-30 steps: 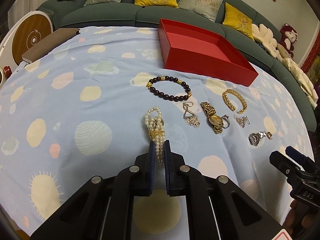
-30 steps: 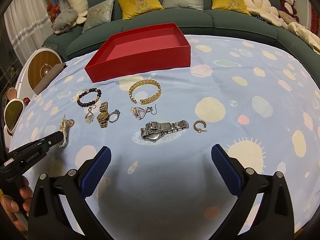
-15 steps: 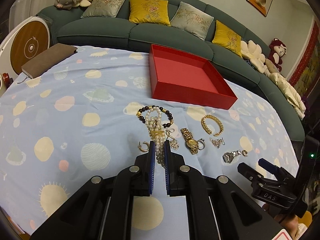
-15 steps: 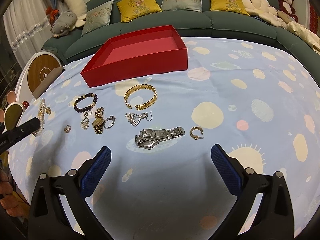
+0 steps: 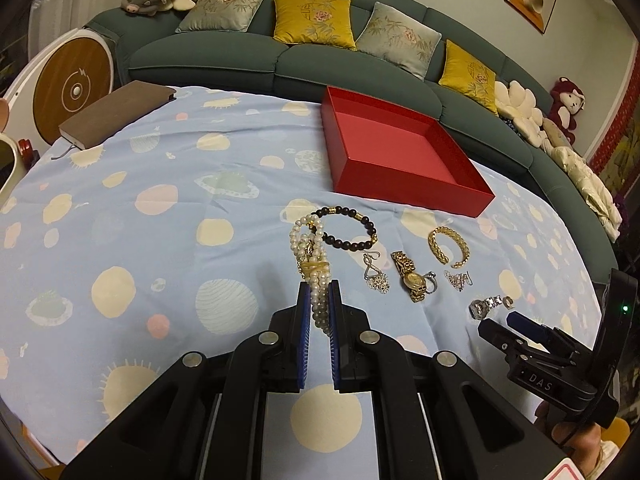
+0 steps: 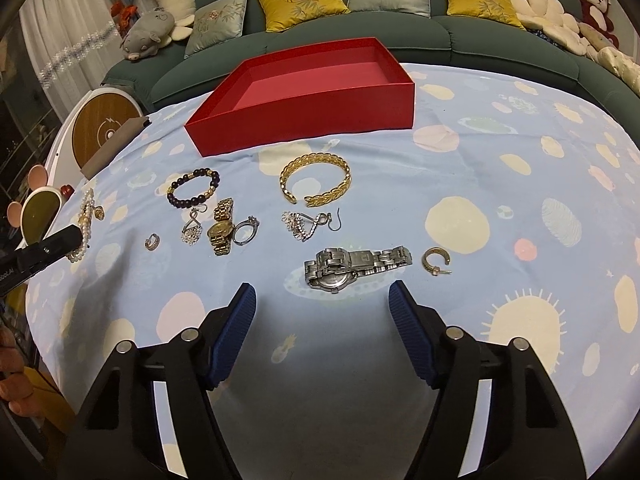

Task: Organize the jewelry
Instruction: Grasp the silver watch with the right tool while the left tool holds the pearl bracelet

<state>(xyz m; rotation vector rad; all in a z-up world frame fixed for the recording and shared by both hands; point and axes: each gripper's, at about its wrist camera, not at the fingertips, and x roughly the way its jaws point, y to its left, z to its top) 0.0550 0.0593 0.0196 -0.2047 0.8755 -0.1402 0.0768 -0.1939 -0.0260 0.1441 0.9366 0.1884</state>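
Blue spotted tablecloth [image 5: 120,208]: left gripper [image 5: 319,300] is clamping the pearl bracelet [image 5: 310,248]. Only the right view's showing right gripper [image 6: 322,304] gaping, silver watch [image 6: 352,266] lying ahead between its fingers.

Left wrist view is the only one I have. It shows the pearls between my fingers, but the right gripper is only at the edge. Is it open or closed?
Observer: The right gripper is open, its fingers wide apart, and it holds nothing.
Operator: What is in front of it?
Observer: The silver watch lies on the cloth straight ahead of the open fingers, which do not touch it.
Operator: Does the left gripper hide anything from me?
Observer: Yes. A small ring-shaped piece lies on the cloth between the hanging pearl bracelet and the silver pendant.
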